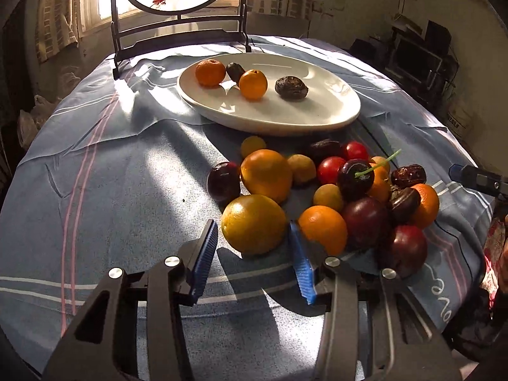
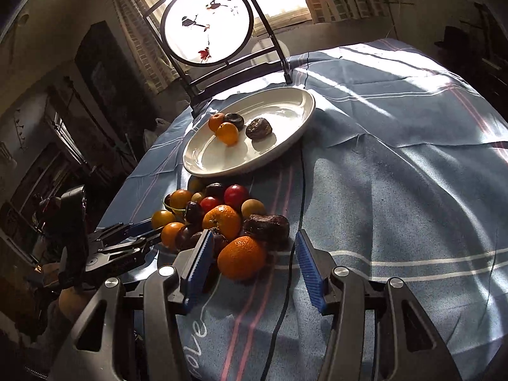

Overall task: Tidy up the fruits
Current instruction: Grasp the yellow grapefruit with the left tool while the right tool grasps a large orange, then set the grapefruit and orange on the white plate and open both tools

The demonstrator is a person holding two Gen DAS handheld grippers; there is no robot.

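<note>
A pile of fruit point(image 1: 320, 190) lies on the blue cloth: oranges, dark plums, red and yellow cherry tomatoes, dates, a cherry with a green stem. A white plate point(image 1: 317, 117) behind it holds two small oranges and two dark dried fruits. My left gripper point(image 1: 254, 235) is open, its fingers on either side of a yellow-orange fruit point(image 1: 252, 223) at the pile's near edge, not closed on it. My right gripper point(image 2: 254, 254) is open around a near orange point(image 2: 241, 257) at the pile's other side. The plate point(image 2: 298, 133) also shows in the right wrist view.
A black-framed round screen point(image 1: 177, 6) stands at the table's far edge behind the plate. The right gripper's tip point(image 1: 476, 177) shows at the right in the left wrist view. The left gripper point(image 2: 127, 241) shows at the left in the right wrist view. A dark cable point(image 2: 285, 285) runs across the cloth.
</note>
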